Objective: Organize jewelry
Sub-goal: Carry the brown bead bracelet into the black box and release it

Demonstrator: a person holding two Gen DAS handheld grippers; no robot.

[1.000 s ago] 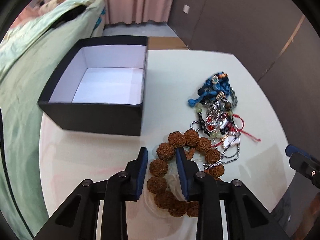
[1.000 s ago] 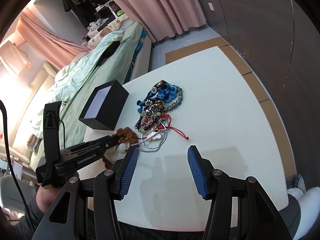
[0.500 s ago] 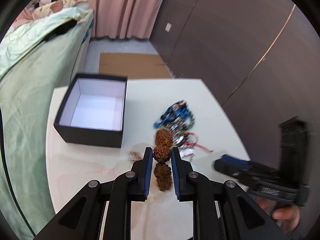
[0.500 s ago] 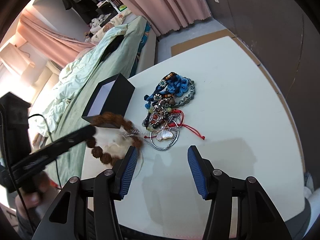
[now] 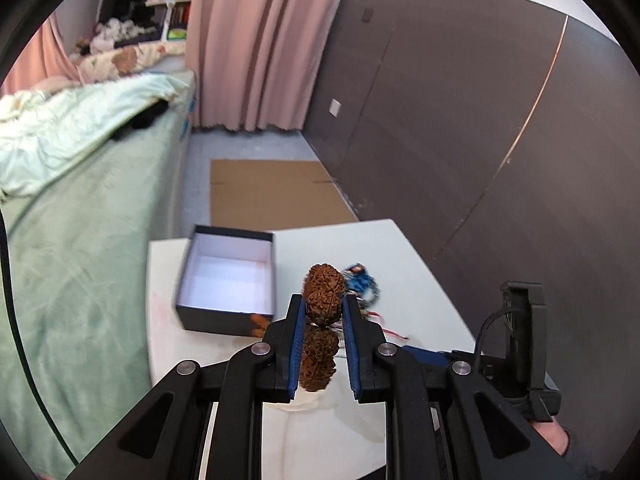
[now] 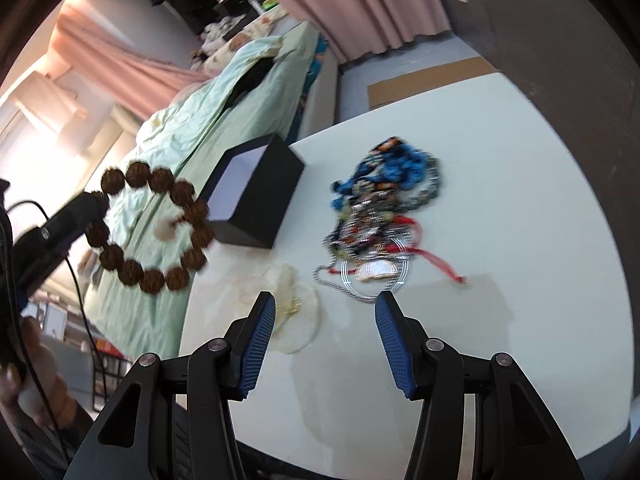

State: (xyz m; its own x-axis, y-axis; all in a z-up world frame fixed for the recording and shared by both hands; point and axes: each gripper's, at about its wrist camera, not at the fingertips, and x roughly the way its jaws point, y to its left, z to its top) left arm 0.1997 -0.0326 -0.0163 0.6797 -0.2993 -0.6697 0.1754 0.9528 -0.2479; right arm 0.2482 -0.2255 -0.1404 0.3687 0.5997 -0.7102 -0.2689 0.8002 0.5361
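My left gripper [image 5: 322,308] is shut on a bracelet of big brown knobbly beads [image 5: 325,290], held in the air above the white table [image 5: 400,256]. In the right wrist view the whole bracelet [image 6: 138,174] hangs as a ring from the left gripper's fingers [image 6: 86,206], left of the table edge. A black box [image 5: 222,316] with a white inside stands open on the table's far left; it shows as a black box [image 6: 260,200] in the right wrist view too. A tangled jewelry pile [image 6: 380,216] lies ahead of my right gripper [image 6: 324,308], which is open with nothing between its fingers.
A clear plastic pouch [image 6: 294,304] with a small gold piece lies on the table just before the right gripper's left finger. A bed with a green cover [image 5: 80,208] runs along the table's left side. Cardboard [image 5: 268,192] lies on the floor beyond, by a dark wall.
The left gripper closed on the brown bead bracelet and lifted it off the table. The right gripper shifted a little toward the pile, still open.
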